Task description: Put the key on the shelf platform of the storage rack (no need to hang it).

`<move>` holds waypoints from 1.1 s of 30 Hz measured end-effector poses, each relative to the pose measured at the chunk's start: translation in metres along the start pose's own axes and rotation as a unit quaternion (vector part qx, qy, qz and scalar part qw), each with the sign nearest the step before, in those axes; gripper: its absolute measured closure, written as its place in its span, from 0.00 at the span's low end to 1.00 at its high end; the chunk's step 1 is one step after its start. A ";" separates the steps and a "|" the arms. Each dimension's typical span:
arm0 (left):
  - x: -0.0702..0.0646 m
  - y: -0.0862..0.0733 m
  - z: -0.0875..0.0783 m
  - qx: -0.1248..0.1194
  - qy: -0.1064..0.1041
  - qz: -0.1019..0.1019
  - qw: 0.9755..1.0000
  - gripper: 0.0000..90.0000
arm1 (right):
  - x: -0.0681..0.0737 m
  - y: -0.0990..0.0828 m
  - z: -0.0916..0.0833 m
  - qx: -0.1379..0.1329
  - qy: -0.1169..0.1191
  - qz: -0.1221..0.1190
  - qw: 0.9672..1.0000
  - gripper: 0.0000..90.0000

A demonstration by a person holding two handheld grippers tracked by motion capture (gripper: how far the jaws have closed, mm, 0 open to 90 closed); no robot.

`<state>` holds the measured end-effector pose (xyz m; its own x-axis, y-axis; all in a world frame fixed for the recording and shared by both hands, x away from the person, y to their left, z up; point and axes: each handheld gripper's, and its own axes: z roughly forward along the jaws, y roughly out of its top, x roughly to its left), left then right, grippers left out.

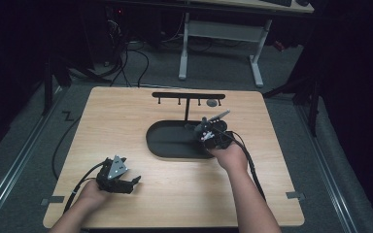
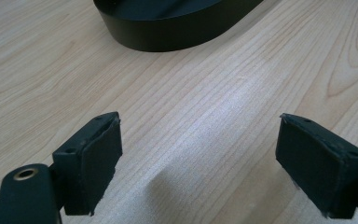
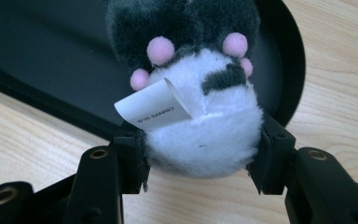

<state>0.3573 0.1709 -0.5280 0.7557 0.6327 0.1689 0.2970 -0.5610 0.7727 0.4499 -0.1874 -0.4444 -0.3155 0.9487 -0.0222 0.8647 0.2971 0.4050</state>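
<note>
Plush toy, white and dark grey with small pink pompoms and a curled paper tag, sits pinched between the two jaws of the right gripper, which press into its soft white body from either side. It is held over the right end of the black oval tray, just above the near rim, with the toy's dark upper part hanging over the tray's floor. In the high view the right gripper shows at that same right end of the tray, below a black rack with small hooks that stands at the tray's far side; a small grey thing hangs near the rack's right end, too small to make out. The step in hand looks like carrying the toy, either into the tray or up toward a hook; I cannot tell which. The next move calls for a steady grip, since the plush is squashy and could slip. The left gripper rests on the wooden table at the near left, well apart from the tray, its jaws spread wide with nothing between its pads.
</note>
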 end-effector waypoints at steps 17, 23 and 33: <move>0.000 0.000 0.000 -0.001 -0.001 -0.001 1.000 0.17 | 0.005 0.009 0.025 0.022 -0.009 -0.006 1.000 0.53; 0.000 0.000 0.000 -0.001 0.000 0.000 1.000 0.17 | 0.004 0.004 0.031 0.032 -0.006 -0.005 0.999 0.52; 0.000 0.000 0.000 -0.001 0.000 -0.001 1.000 0.17 | 0.005 0.004 0.039 0.042 -0.008 -0.006 0.999 0.50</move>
<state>0.3572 0.1710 -0.5280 0.7556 0.6333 0.1675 0.2968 -0.5589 0.7743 0.4667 -0.1771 -0.4786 -0.3200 0.9465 -0.0408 0.8913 0.3154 0.3257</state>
